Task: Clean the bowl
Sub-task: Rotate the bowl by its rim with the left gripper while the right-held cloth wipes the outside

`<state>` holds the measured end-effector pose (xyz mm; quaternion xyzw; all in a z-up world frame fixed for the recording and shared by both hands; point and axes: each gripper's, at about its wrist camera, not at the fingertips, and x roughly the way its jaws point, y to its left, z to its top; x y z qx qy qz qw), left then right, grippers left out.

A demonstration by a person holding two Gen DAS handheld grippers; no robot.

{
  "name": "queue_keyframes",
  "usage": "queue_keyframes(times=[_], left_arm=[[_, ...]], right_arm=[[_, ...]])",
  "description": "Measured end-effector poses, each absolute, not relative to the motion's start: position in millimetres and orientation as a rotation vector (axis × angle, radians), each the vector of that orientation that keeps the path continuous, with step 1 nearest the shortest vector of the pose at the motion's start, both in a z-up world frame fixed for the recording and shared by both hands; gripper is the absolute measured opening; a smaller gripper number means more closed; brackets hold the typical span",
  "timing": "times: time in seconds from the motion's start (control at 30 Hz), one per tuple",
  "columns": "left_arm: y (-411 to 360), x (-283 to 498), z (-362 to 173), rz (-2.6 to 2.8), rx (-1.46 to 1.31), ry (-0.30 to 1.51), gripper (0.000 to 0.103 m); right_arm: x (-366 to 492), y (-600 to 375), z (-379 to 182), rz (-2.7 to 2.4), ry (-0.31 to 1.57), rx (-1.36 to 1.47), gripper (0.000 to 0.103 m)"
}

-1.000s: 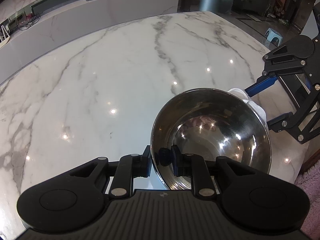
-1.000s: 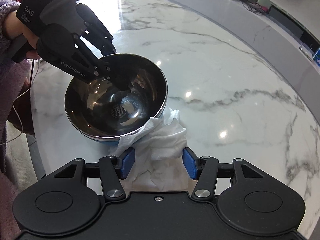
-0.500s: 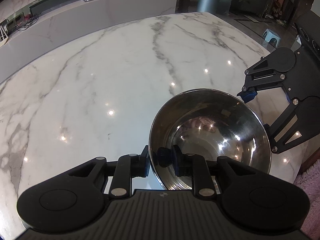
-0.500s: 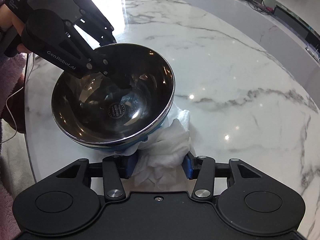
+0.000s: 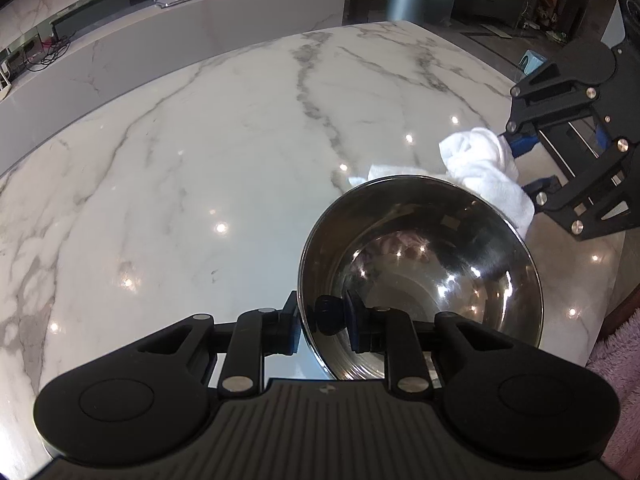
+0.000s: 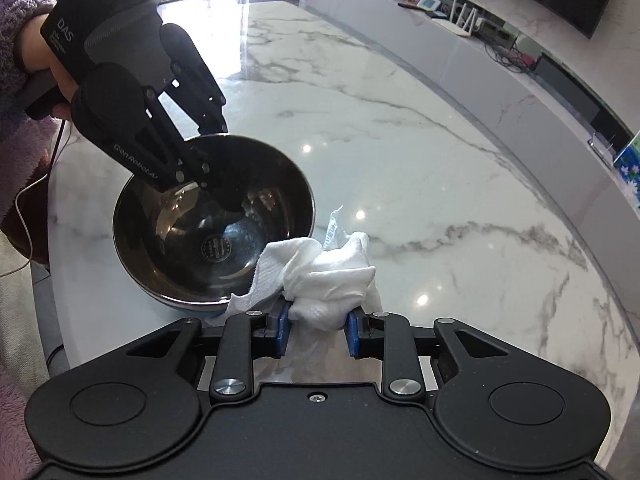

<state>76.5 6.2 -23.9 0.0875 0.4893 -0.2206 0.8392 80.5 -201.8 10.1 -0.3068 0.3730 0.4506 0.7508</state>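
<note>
A shiny steel bowl is held tilted over the marble table, its rim pinched by my left gripper, which is shut on it. In the right wrist view the bowl sits left of centre with the left gripper clamped on its far rim. My right gripper is shut on a crumpled white cloth, held just beside the bowl's near rim. The cloth also shows in the left wrist view beyond the bowl, with the right gripper behind it.
The white marble table stretches far and left. Its edge runs close on the right, by a pink fluffy rug. A grey counter with small items lies beyond. The person's purple sleeve is at the left.
The right gripper has closed on the cloth and lifted it from under the bowl's edge to beside the rim. The bowl stays clamped in the left gripper.
</note>
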Motion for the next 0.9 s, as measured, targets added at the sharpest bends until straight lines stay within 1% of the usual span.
queue_keyframes(times=[0.33, 0.77, 0.83, 0.9], left_arm=[[6.7, 76.0, -24.7, -0.460, 0.172, 1.027, 0.020], [8.0, 76.1, -24.0, -0.431, 0.119, 1.049, 0.021], [10.9, 75.1, -22.6, -0.417, 0.078, 1.061, 0.025], [14.7, 73.5, -20.8, -0.418, 0.026, 1.072, 0.035]], right_arm=[[85.5, -193.5, -3.5, 0.984, 0.845, -0.667, 0.025], [63.1, -189.5, -24.8, 0.979, 0.916, -0.636, 0.025], [62.4, -188.7, -24.3, 0.971, 0.919, -0.634, 0.025], [61.7, -186.9, -23.9, 0.965, 0.923, -0.639, 0.025]])
